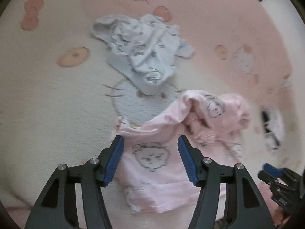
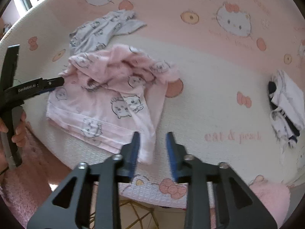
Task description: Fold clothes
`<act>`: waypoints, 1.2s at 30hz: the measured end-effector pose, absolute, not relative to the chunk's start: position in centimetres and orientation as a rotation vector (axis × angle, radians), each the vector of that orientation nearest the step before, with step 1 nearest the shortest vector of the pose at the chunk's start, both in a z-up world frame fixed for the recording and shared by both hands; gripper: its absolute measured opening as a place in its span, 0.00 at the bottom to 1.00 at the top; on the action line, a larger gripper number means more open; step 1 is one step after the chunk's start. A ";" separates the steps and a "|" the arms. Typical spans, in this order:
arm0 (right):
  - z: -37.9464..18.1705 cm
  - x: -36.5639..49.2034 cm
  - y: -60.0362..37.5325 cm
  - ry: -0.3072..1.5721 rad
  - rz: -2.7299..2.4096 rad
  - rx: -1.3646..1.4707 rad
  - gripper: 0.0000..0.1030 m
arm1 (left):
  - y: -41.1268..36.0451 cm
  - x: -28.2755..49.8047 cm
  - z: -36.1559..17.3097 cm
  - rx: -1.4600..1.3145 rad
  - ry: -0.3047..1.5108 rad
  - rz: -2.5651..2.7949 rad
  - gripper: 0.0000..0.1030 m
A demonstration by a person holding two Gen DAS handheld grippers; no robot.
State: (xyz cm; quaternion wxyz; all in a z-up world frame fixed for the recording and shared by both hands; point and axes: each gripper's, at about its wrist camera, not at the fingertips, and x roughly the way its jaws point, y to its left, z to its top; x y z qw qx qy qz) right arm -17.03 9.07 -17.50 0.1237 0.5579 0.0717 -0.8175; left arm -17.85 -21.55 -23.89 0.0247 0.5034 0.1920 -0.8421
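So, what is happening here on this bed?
A person with a gripper in each hand is folding baby clothes. The left gripper stands open over the pink shirt, which lies partly folded and not held. The right gripper is open too, at the shirt's corner. A white garment waits crumpled behind.

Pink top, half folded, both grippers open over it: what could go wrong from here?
1. The pink top has its upper half bunched over itself; another fold now would likely lock the creases in.
2. Its loose sleeve hangs by the blanket's near edge, beside the right gripper; a careless grasp could drag it off.
3. The left gripper straddles flat cloth and may pinch the blanket too.
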 end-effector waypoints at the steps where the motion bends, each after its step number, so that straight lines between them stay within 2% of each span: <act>1: -17.8 -17.2 9.0 0.184 -2.380 1.634 0.46 | -21.7 -17.4 -23.8 1.542 0.573 -2.557 0.60; 2: -18.2 -17.3 8.9 0.160 -2.376 1.640 0.49 | -21.8 -16.8 -23.7 1.531 0.552 -2.515 0.60; 4: -19.3 -17.8 8.7 0.135 -2.363 1.656 0.68 | -22.0 -15.7 -23.9 1.540 0.509 -2.458 0.65; 6: -20.8 -17.9 8.5 0.197 -2.362 1.688 0.78 | -22.0 -15.8 -24.9 1.593 0.507 -2.421 0.66; 8: -22.8 -18.4 7.7 0.254 -2.323 1.742 0.78 | -21.5 -16.4 -26.0 1.661 0.504 -2.416 0.66; 9: -23.5 -18.4 7.5 0.222 -2.303 1.756 0.67 | -21.0 -16.5 -25.9 1.662 0.457 -2.437 0.59; 10: -23.9 -18.3 7.4 0.168 -2.282 1.763 0.60 | -20.5 -16.7 -25.8 1.678 0.419 -2.459 0.27; 11: -23.9 -18.1 7.3 0.147 -2.270 1.758 0.52 | -19.9 -17.0 -25.6 1.721 0.416 -2.480 0.14; 13: -23.5 -17.6 7.0 0.133 -2.251 1.738 0.30 | -19.1 -16.8 -25.0 1.733 0.462 -2.519 0.14; 16: -22.7 -16.5 6.9 0.147 -2.251 1.699 0.18 | -18.0 -16.3 -25.0 1.765 0.474 -2.531 0.14; 22: -19.8 -14.2 8.8 0.097 -2.298 1.641 0.17 | -16.2 -13.2 -24.7 1.796 0.520 -2.564 0.14; 25: -17.6 -12.8 10.4 0.152 -2.364 1.594 0.17 | -15.2 -10.7 -24.2 1.807 0.665 -2.577 0.14; 29: -16.4 -12.1 13.6 0.094 -2.434 1.570 0.17 | -12.8 -10.2 -24.0 1.816 0.559 -2.623 0.14; 30: -16.3 -12.1 14.3 0.060 -2.430 1.576 0.17 | -12.7 -10.2 -23.9 1.809 0.529 -2.627 0.14; 33: -17.7 -12.2 15.0 -0.066 -2.382 1.627 0.40 | -13.8 -10.3 -23.6 1.729 0.581 -2.595 0.16; 34: -18.3 -12.3 14.8 -0.101 -2.366 1.639 0.47 | -14.4 -10.2 -23.5 1.700 0.604 -2.583 0.27; 35: -18.8 -12.2 15.0 -0.133 -2.352 1.644 0.51 | -15.0 -10.0 -23.4 1.666 0.626 -2.570 0.50; 36: -19.5 -12.5 14.7 -0.168 -2.339 1.650 0.61 | -15.1 -9.9 -23.4 1.639 0.611 -2.562 0.58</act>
